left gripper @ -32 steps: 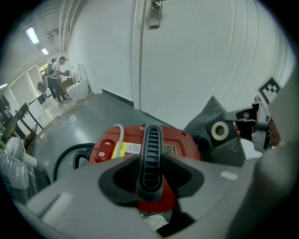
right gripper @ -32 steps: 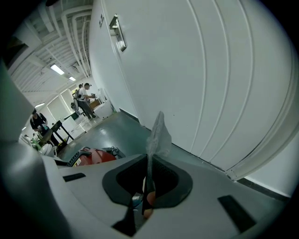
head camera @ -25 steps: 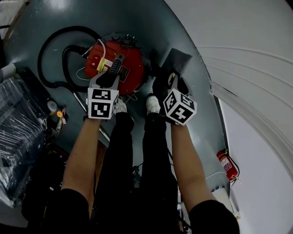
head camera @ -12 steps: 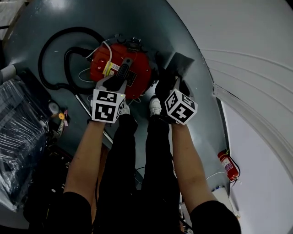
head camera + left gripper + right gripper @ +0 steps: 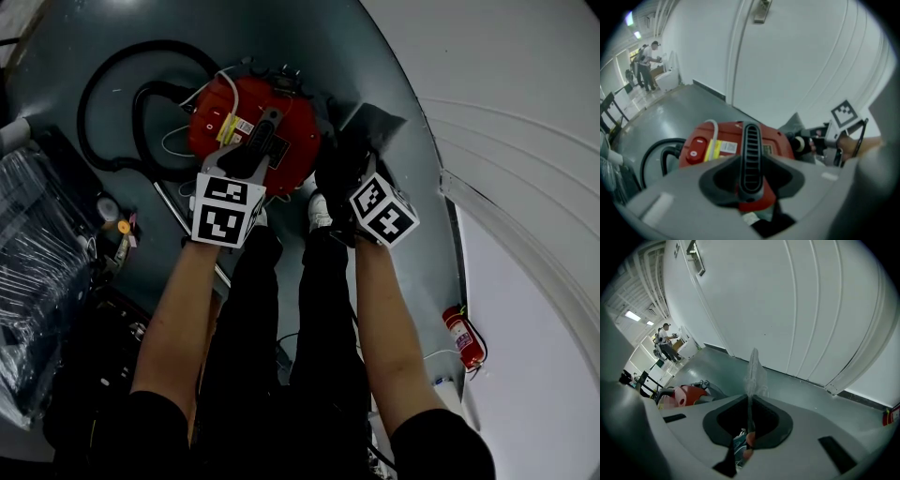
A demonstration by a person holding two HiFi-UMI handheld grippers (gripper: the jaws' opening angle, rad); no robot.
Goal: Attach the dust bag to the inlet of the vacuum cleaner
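Hose (image 5: 141, 127): black, coiled on the floor to the left of the machine.
Vacuum cleaner (image 5: 281, 103): red and round, standing on the grey floor just ahead of the person's shoes. I cannot make out the inlet.
Left hand-held gripper (image 5: 258, 150): set over the top of the machine, jaws fairly wide and seemingly closed on the ribbed black handle (image 5: 751, 150).
Left arm: forearm stretched forward, tool pointing steeply down.
Dust bag (image 5: 377, 127): a grey, thin sheet just right of the machine, off the floor.
Bag handling: probably light, limp and easy to tear. A grip near its stiffer mouth would likely steer it best.
Right hand-held gripper (image 5: 361, 173): jaws nearly together, pinching the bag's edge.
Right arm: forearm reaching down, tool tipped steeply, beside the machine.
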